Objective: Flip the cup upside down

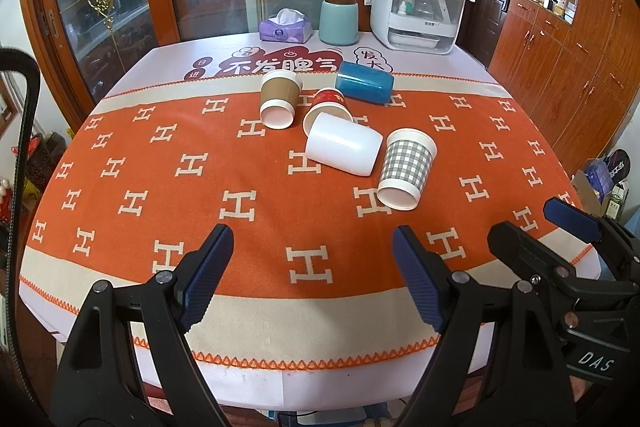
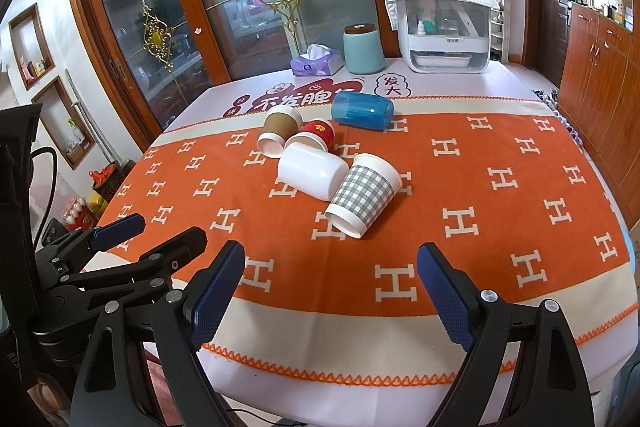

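Observation:
Several cups lie on their sides in the middle of the table: a grey checked paper cup (image 1: 406, 167) (image 2: 363, 194), a white cup (image 1: 343, 148) (image 2: 313, 169), a red paper cup (image 1: 328, 105) (image 2: 314, 135), a brown paper cup (image 1: 280, 97) (image 2: 279, 129) and a blue cup (image 1: 365, 81) (image 2: 362, 110). My left gripper (image 1: 312, 267) is open and empty above the near table edge. My right gripper (image 2: 330, 287) is open and empty beside it, and also shows in the left wrist view (image 1: 536, 227).
The table wears an orange cloth (image 1: 200, 187) with an H pattern. At the far edge stand a purple tissue box (image 1: 285, 29), a teal canister (image 1: 339, 19) and a white appliance (image 1: 418, 7). Glass doors behind, wooden cabinets at right.

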`<state>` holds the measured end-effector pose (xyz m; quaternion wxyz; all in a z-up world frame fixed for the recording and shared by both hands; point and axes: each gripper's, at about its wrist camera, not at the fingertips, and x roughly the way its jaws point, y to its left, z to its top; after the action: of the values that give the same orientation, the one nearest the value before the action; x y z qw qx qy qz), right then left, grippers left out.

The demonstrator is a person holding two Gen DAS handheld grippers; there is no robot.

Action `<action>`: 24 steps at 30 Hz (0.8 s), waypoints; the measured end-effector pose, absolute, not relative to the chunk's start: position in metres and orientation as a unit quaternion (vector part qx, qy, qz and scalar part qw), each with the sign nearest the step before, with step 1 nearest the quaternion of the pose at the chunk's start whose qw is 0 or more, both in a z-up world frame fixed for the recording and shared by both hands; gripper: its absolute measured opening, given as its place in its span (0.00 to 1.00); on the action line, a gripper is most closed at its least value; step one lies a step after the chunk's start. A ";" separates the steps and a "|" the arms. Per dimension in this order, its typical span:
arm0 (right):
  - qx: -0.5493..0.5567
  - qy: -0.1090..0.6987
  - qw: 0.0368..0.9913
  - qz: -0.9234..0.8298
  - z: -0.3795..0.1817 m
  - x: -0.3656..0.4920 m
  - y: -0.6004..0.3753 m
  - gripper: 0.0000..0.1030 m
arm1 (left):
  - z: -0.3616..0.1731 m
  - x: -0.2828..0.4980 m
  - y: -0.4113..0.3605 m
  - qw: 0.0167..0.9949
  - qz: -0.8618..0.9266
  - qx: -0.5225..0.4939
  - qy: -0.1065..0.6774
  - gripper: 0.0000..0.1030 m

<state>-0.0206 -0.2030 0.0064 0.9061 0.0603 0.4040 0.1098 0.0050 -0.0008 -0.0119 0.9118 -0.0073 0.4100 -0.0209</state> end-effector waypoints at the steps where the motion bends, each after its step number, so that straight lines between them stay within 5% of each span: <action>1: 0.061 0.404 0.906 0.110 0.006 -0.021 -0.203 0.86 | -0.012 0.005 -0.001 0.912 -0.021 -0.007 0.410 0.77; 24: 0.083 0.402 0.909 0.073 0.002 -0.001 -0.231 0.86 | -0.016 0.063 -0.026 0.889 -0.058 0.011 0.455 0.78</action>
<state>-0.0007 -0.2311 0.0025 0.9091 0.0831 0.4017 0.0733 0.0633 -0.0262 -0.0163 0.8887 0.0106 0.4547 -0.0578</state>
